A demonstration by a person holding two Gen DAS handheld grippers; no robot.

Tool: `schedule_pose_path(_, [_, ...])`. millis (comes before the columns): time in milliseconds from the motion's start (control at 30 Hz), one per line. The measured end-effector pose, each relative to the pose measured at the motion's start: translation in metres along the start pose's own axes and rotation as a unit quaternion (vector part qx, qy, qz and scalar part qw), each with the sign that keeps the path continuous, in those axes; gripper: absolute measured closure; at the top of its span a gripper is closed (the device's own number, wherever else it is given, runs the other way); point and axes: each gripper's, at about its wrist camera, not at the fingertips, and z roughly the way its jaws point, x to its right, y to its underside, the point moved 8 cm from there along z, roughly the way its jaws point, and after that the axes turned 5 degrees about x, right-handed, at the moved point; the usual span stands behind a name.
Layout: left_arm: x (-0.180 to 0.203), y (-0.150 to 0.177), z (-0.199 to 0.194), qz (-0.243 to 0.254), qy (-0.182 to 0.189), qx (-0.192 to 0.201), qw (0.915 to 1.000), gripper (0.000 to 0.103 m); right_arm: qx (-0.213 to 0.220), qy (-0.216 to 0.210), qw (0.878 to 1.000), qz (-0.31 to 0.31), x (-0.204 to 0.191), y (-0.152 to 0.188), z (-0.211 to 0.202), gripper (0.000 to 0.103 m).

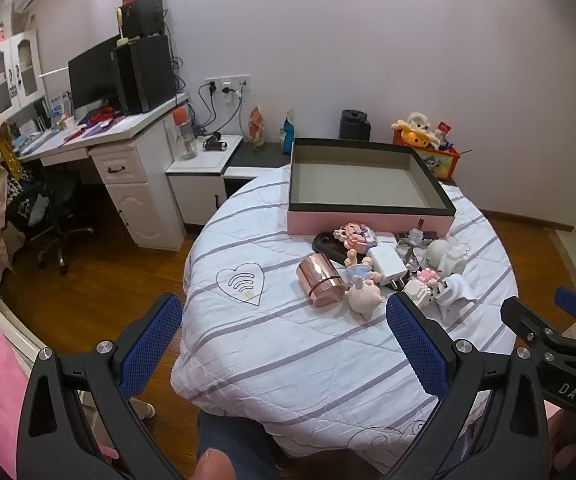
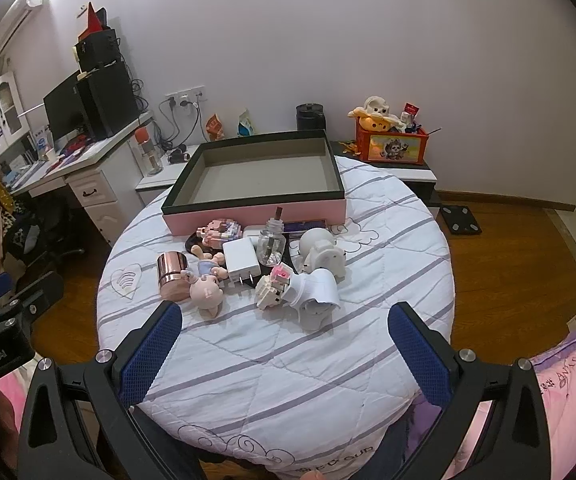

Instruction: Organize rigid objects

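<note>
A cluttered round table (image 2: 271, 360), draped in a striped quilt, is seen with sorting apparently yet to begin. The pink-sided box (image 2: 259, 210) at the far edge is shown empty, its grey floor bare. Just in front of it, the small items are heaped together: a copper-coloured tin (image 2: 171, 276) lying on its side, a pig figurine (image 2: 205, 292), a white charger (image 2: 241, 260), a small glass bottle (image 2: 271, 245), a block-built toy (image 2: 271, 290) and white plastic pieces (image 2: 320, 280). The left gripper (image 1: 283, 344) and right gripper (image 2: 283, 352) are held above the near side of the table, short of the pile, both spread wide with nothing between the blue pads. By all appearances, every item is still to be moved into the box.
</note>
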Motion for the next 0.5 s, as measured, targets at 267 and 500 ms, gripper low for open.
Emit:
schedule_pose_path(267, [0.002,0.0017,-0.0012,0.005,0.003,0.0,1.0,0.0,0.001,0.0,1.0,0.001,0.0008,0.0016,0.0003,0.0])
schedule_pose_path(500, [0.0054,0.0017,-0.0038,0.007,0.006,0.001,1.0,0.0,0.002,-0.001,1.0,0.001,0.0013,0.0012,0.0001,0.0])
